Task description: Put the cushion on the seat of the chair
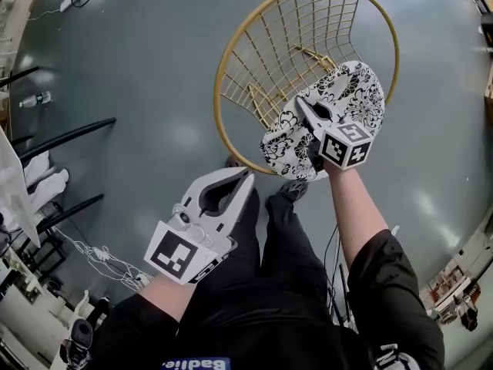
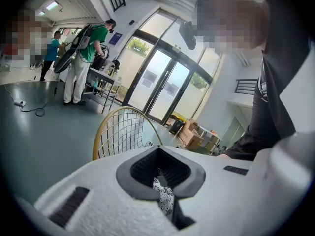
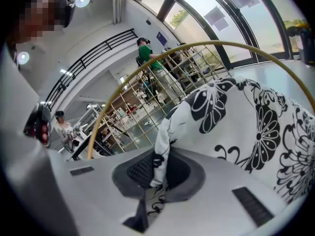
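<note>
The cushion (image 1: 350, 99), white with black flower print, hangs over the front of the gold wire chair (image 1: 231, 60), above its seat. My right gripper (image 1: 300, 102) is shut on the cushion's near edge. In the right gripper view the fabric (image 3: 256, 122) runs pinched through the right gripper (image 3: 162, 154), with the chair's rim (image 3: 147, 68) behind it. My left gripper (image 1: 246, 176) is shut and holds nothing, a little short of the cushion's lower left corner. In the left gripper view the left gripper (image 2: 158, 151) points at the chair back (image 2: 123, 132); a strip of printed fabric shows through its slot.
The person's legs and shoe (image 1: 289, 191) stand just in front of the chair. Black rails (image 1: 69, 137), a bottle (image 1: 35, 99) and white cables (image 1: 100, 257) lie at the left. Two people (image 2: 83, 58) stand at a table by the glass doors; cardboard boxes (image 2: 194, 134) sit beyond.
</note>
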Available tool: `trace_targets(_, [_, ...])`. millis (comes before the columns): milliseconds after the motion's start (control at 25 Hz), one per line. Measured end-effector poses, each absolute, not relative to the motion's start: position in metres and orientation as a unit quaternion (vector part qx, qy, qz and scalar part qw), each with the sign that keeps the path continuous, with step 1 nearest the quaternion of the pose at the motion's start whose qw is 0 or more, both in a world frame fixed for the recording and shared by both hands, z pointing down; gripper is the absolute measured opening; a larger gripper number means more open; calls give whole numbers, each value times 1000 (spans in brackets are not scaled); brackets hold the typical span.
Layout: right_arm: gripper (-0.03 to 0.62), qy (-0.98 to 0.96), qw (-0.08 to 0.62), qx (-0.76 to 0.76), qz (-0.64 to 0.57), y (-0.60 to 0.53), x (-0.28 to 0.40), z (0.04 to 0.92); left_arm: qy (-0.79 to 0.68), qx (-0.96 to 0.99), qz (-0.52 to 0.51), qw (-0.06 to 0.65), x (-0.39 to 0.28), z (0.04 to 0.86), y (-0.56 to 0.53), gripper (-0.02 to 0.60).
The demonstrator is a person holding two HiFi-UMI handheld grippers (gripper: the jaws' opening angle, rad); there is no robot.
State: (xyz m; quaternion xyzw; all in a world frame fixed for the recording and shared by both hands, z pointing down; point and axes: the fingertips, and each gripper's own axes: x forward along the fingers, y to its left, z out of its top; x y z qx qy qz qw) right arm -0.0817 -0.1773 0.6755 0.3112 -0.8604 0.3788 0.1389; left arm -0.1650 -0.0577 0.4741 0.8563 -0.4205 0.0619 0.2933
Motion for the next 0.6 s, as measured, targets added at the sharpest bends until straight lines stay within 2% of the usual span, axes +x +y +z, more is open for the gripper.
trace_targets(280, [37, -839, 174, 336, 391, -205, -102, 727, -437, 842, 47, 314, -195, 481, -53, 14])
trace_targets(600, [40, -823, 181, 338, 419, -213, -109, 756, -431, 842, 39, 321, -199, 484, -35, 14])
